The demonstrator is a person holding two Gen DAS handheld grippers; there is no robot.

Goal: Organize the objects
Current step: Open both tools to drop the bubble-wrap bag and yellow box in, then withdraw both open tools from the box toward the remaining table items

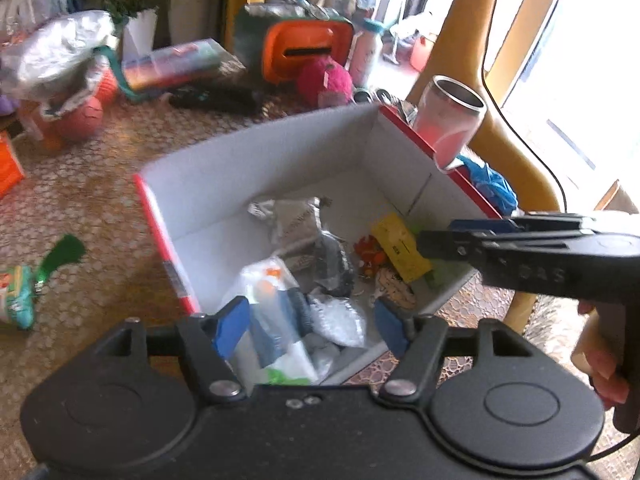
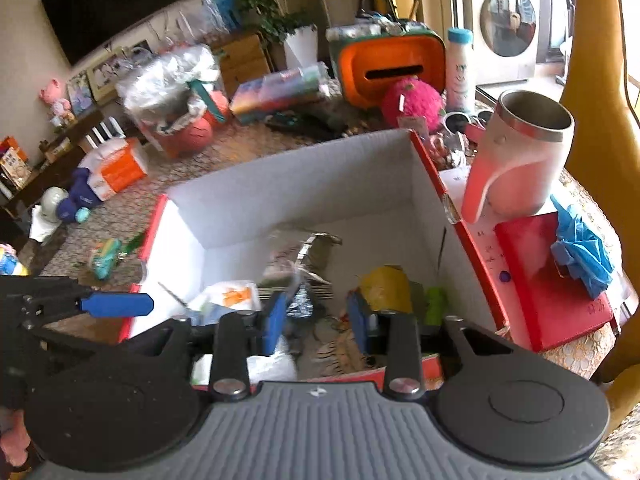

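Observation:
A red cardboard box [image 1: 256, 160] with white inner walls stands on the table; it also shows in the right wrist view [image 2: 304, 184]. Inside lie a white and blue packet [image 1: 268, 304], a yellow packet [image 1: 400, 248], a small orange toy [image 1: 370, 256], clear bags and foil wrappers. My left gripper [image 1: 310, 326] is open and empty above the box's near edge. My right gripper [image 2: 318, 322] is open and empty over the box's near side. The right gripper also shows from the side in the left wrist view [image 1: 460, 236], and the left one in the right wrist view [image 2: 116, 305].
A pink steel-lined mug [image 2: 520, 152] stands right of the box, by a red notebook [image 2: 552, 280] and a blue crumpled glove [image 2: 580, 248]. Behind lie an orange container [image 2: 392, 68], a pink plush ball [image 2: 412, 102], a white bottle [image 2: 460, 64], orange balls and bags. A teal packet [image 1: 16, 300] lies left.

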